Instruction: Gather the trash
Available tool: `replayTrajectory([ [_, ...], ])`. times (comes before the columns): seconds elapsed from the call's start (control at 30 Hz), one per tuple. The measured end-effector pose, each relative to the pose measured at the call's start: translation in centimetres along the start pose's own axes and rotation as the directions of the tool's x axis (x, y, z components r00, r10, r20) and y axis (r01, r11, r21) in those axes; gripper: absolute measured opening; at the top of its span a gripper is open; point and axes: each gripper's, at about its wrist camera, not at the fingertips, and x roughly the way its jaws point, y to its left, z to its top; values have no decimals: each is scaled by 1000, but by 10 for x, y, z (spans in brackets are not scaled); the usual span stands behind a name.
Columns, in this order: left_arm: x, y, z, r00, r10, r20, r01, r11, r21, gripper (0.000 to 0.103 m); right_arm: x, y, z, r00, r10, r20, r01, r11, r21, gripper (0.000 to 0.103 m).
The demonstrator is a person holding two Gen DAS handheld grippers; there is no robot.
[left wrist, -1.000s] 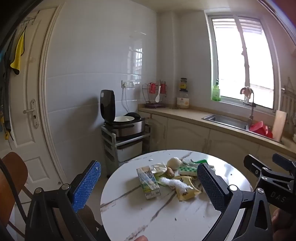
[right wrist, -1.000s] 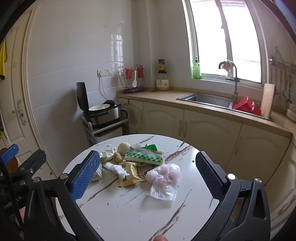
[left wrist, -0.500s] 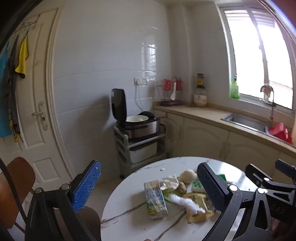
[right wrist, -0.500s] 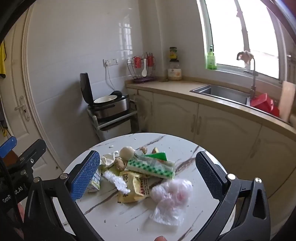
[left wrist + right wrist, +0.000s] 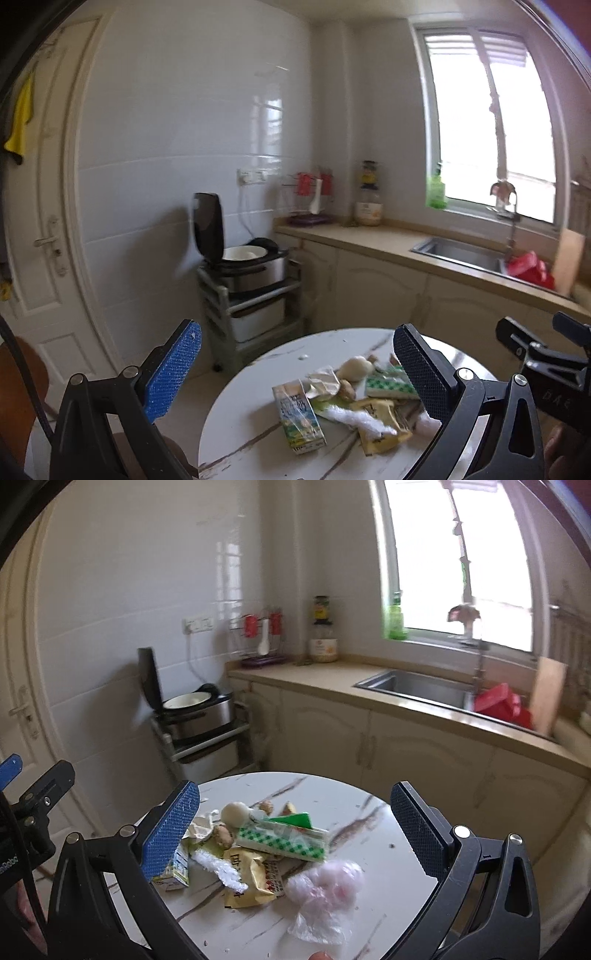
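A pile of trash lies on a round white marble table (image 5: 332, 923). In the right wrist view it holds a crumpled pink plastic bag (image 5: 325, 890), a green-checked tissue pack (image 5: 284, 840), a yellow snack wrapper (image 5: 251, 878), a white wad (image 5: 221, 867) and a small drink carton (image 5: 177, 867). In the left wrist view the carton (image 5: 299, 417), the wrapper (image 5: 380, 424) and the tissue pack (image 5: 388, 386) show. My right gripper (image 5: 295, 834) is open and empty above the pile. My left gripper (image 5: 295, 365) is open and empty, above the table's left side.
A rice cooker with its lid up sits on a cart (image 5: 243, 273) by the wall. A counter with a sink (image 5: 461, 251) and window runs behind the table. A white door (image 5: 40, 240) is at left. A brown chair (image 5: 22, 387) stands at lower left.
Both grippers have drawn back and tilted up, so the table and trash sit lower and smaller in view. Both stay open. The trash has not moved.
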Motion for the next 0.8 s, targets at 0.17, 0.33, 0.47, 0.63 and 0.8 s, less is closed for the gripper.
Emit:
replayTrajectory([
  [0.17, -1, 32, 9, 997, -74, -10, 74, 997, 8, 102, -27, 6, -4, 997, -75, -11, 75, 997, 25, 103],
  [0.33, -36, 65, 11, 994, -106, 18, 106, 994, -17, 102, -54, 11, -5, 994, -108, 10, 108, 994, 25, 103],
  [0.47, -54, 81, 5, 996, -80, 50, 83, 995, -52, 102, -68, 20, 5, 995, -92, 38, 93, 995, -20, 103],
  [0.63, -69, 89, -12, 997, -32, 64, 37, 996, -82, 102, -72, 27, 11, 998, -43, 56, 47, 996, -72, 103],
  [0.8, -73, 87, -27, 1000, 3, 26, 0, 996, -92, 102, -54, 23, 2, 1000, 7, 11, -6, 996, -87, 103],
])
